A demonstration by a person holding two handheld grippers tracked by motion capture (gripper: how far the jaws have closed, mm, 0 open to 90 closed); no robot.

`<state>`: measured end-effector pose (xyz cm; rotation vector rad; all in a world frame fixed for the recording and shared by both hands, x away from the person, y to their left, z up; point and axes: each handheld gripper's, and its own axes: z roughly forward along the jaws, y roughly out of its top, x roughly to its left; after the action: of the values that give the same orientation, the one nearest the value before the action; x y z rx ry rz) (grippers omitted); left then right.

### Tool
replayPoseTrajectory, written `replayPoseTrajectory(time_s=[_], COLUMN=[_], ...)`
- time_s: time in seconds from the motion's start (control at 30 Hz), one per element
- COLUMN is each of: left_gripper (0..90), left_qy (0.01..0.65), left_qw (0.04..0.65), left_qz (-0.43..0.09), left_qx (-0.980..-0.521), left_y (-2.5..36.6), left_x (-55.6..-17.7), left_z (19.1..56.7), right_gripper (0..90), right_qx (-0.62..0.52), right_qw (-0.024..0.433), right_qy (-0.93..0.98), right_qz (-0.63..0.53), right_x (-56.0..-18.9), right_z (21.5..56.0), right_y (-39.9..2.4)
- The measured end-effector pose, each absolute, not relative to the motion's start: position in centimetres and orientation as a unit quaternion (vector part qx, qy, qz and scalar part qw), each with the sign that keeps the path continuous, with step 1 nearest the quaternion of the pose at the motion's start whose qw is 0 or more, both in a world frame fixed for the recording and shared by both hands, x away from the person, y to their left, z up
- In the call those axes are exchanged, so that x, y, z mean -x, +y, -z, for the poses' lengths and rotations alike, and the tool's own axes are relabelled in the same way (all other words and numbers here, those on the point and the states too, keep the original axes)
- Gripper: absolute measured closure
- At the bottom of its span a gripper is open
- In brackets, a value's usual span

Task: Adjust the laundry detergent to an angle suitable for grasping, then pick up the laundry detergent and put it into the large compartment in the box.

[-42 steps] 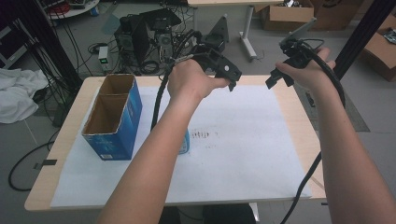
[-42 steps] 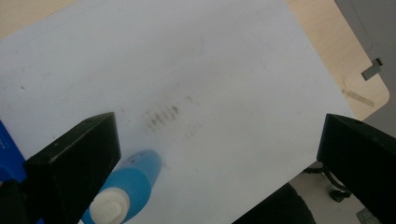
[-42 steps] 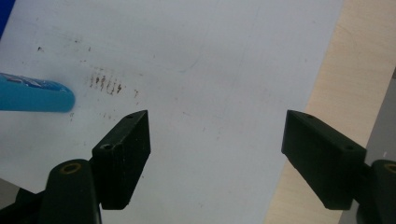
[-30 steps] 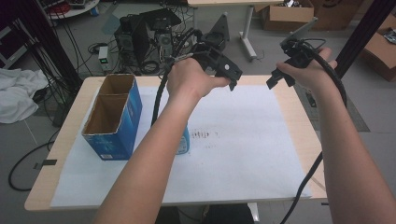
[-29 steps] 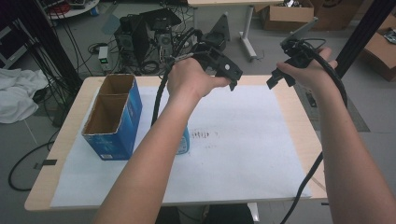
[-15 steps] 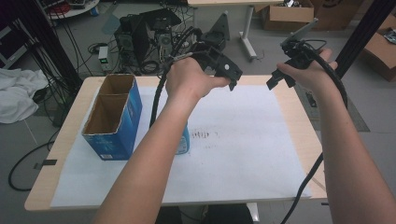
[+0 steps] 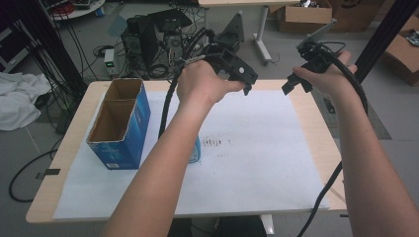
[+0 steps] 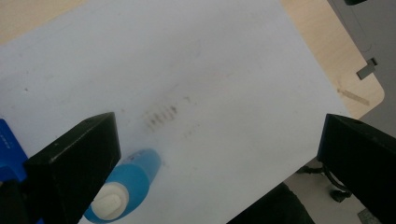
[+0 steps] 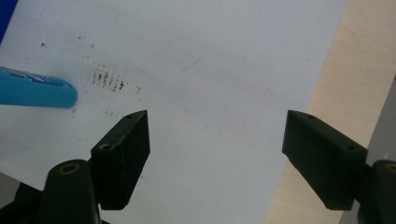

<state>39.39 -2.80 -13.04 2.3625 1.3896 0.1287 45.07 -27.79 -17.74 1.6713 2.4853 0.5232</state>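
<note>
Left gripper point(image 8: 219, 158) released above blue bottle point(image 8: 126, 179), lying flat, white cap point(image 8: 108, 204) toward the person.

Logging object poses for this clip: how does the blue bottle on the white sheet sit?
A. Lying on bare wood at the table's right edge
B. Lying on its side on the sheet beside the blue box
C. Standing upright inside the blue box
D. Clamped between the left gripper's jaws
B: the blue bottle lies flat on the white sheet next to the blue box, while the left gripper is held open above it.
</note>
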Motion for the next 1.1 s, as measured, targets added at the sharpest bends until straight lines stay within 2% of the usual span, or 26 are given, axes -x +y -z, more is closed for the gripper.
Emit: replayPoseTrajectory(time_s=[0.73, 1.1], left_gripper=[0.1, 0.1], left_qy=[0.475, 0.446], left_qw=[0.196, 0.174], left_qz=[-0.042, -0.080], left_qx=[-0.857, -0.874], left_y=[-3.2, -1.3], left_x=[-39.6, -39.4], left_z=[13.4, 13.7], right_gripper=[23.5, 23.6], right_qx=[-0.548, -0.549], right_qw=[0.051, 0.049], right_qy=[0.817, 0.817], right_qz=[-0.173, -0.171], right_x=[-44.9, -45.0], right_z=[17.8, 18.4], right_y=[-28.0, -28.3])
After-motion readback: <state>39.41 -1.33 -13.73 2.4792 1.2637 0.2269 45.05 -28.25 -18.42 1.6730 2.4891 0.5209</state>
